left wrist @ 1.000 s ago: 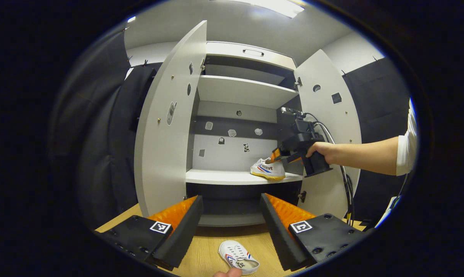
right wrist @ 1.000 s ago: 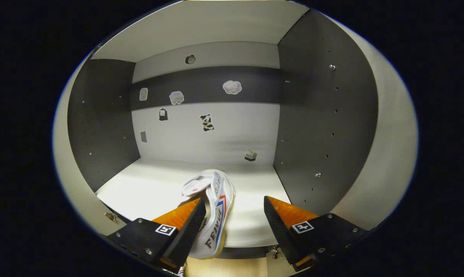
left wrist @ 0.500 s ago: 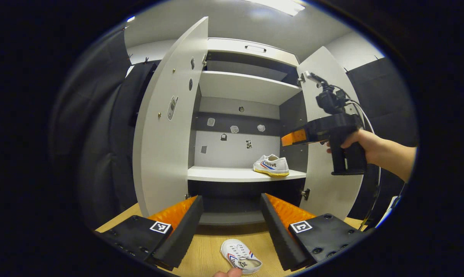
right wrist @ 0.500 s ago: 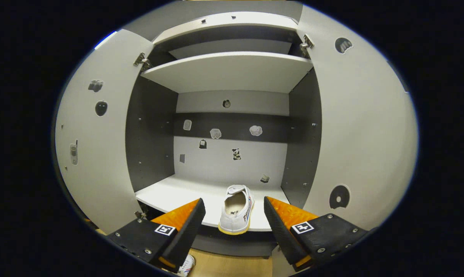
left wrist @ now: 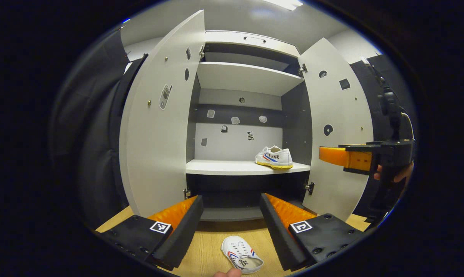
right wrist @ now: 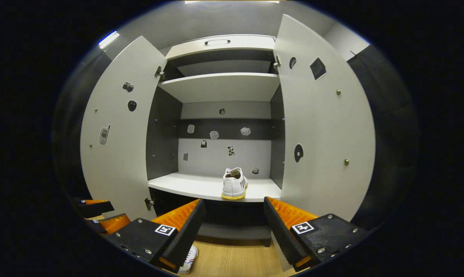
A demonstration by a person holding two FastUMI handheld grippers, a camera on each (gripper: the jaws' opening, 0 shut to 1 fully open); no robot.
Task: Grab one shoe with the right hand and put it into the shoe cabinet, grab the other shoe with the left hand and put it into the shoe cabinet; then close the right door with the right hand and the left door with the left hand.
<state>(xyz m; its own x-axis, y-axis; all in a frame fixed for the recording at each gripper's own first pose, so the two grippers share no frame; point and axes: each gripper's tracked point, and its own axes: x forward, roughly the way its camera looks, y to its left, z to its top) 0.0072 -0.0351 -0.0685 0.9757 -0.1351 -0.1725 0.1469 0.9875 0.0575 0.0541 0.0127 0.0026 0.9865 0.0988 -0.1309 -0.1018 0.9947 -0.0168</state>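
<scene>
— Looking at the shoe on the floor [left wrist: 241, 259], how do you judge it will handle?

— Light and soft, I'd say. It looks like a small canvas sneaker: pliable upper, laces on top, a rubbery sole that should grip rather than slide. Nothing fragile about it. It lies just below and between the left gripper's [left wrist: 231, 227] fingers, opening towards the camera, on the wooden floor [left wrist: 209, 250] in front of the cabinet.

— Where would you take hold?

— Across the heel collar or the sides near the opening, where the canvas has some stiffness from the sole. Pinching the tongue or laces alone would let it dangle and swing. The fingers stand spread wide and hold nothing, so there is room to come down around it.

— And the other shoe?

— The shoe on the shelf [right wrist: 234, 184] already sits inside the shoe cabinet [right wrist: 220, 86], heel towards the right gripper's [right wrist: 232, 227] fingers, straight ahead of them and well beyond. Those fingers are also spread and empty. In the left gripper view, that gripper [left wrist: 334, 156] sits off to the right of the fingers, held by a hand [left wrist: 399, 175].

— The doors?

— Both the left door [left wrist: 159, 127] and right door [left wrist: 336, 123] stand wide open, flanking the fingers on either side.
</scene>
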